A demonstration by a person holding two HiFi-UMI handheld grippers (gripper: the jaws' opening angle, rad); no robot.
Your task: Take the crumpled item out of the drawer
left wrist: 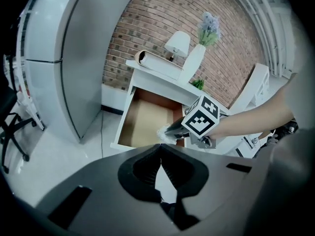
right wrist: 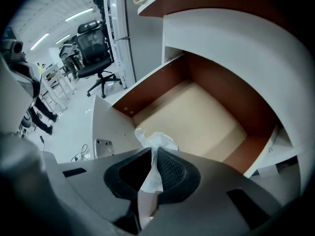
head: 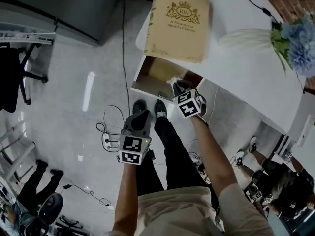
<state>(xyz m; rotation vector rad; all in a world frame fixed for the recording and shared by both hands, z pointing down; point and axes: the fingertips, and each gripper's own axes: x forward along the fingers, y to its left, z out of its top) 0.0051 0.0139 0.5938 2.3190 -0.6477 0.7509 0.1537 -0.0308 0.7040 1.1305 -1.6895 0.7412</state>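
The desk drawer (head: 153,75) stands pulled open, its tan floor (right wrist: 197,117) bare. My right gripper (head: 176,85) hangs over the drawer's front right corner, shut on a crumpled white tissue-like item (right wrist: 155,142) that sticks out past the pads. The left gripper view shows that same item (left wrist: 164,133) at the tip of the right gripper (left wrist: 173,130), just above the drawer (left wrist: 142,122). My left gripper (head: 138,123) is held lower, away from the drawer over the floor, with its jaws (left wrist: 160,157) meeting at the tips and nothing between them.
A large tan book (head: 179,23) lies on the white desk (head: 246,68) above the drawer, beside a white vase (head: 246,36) of blue flowers. A grey cabinet (left wrist: 74,58) stands left of the desk. Cables and a power strip (head: 108,141) lie on the floor.
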